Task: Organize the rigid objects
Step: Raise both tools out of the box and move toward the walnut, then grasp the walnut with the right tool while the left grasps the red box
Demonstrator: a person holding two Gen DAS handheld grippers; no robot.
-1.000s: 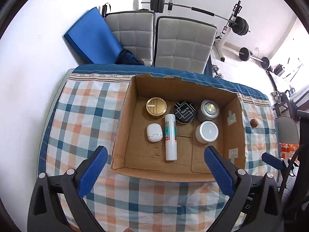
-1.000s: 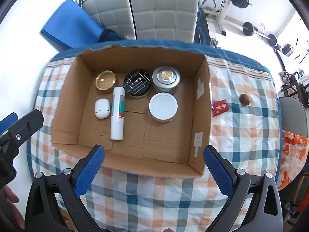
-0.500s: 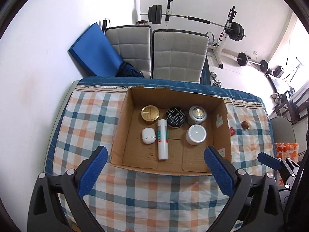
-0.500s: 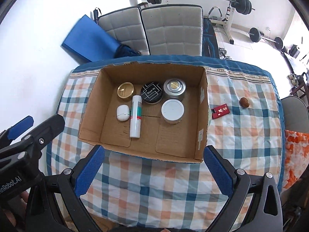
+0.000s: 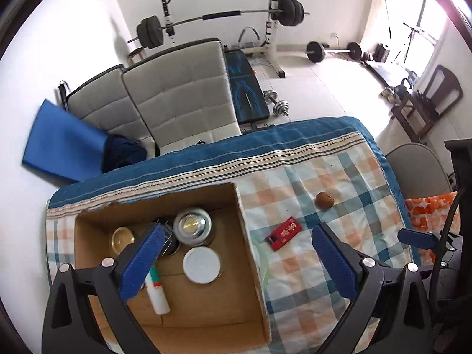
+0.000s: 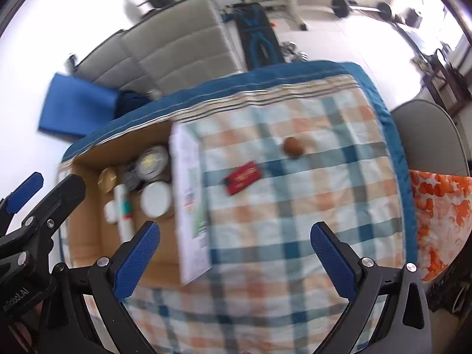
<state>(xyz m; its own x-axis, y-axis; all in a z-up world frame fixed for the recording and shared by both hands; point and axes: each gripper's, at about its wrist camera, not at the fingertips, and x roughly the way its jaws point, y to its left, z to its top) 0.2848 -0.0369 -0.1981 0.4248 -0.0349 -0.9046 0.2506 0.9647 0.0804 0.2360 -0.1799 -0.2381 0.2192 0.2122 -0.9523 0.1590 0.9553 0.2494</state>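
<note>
An open cardboard box (image 5: pixel 253 253) (image 6: pixel 188 203) sits on the plaid tablecloth and holds a silver tin (image 5: pixel 192 224), a white-lidded jar (image 5: pixel 201 265), a gold-lidded jar (image 5: pixel 122 239), a dark tin partly hidden by my finger, and a white tube (image 5: pixel 157 292). A red flat box (image 5: pixel 283 233) (image 6: pixel 242 177) and a small brown round object (image 5: pixel 324 200) (image 6: pixel 293 146) lie on the cloth right of the box. My left gripper (image 5: pixel 236 265) is open and empty above the box's right wall. My right gripper (image 6: pixel 236 259) is open and empty above the cloth.
The table (image 5: pixel 339 159) (image 6: pixel 368 118) ends at a blue border at the back and right. Grey padded chairs (image 5: pixel 177 100) and a blue mat (image 5: pixel 62 144) stand behind it. An orange-patterned cloth (image 6: pixel 442 215) hangs at the right. Weights lie on the floor beyond.
Both grippers have swung to the right and tilted; the box now sits at lower left and the red box and brown object are nearer centre. Both stay open.
</note>
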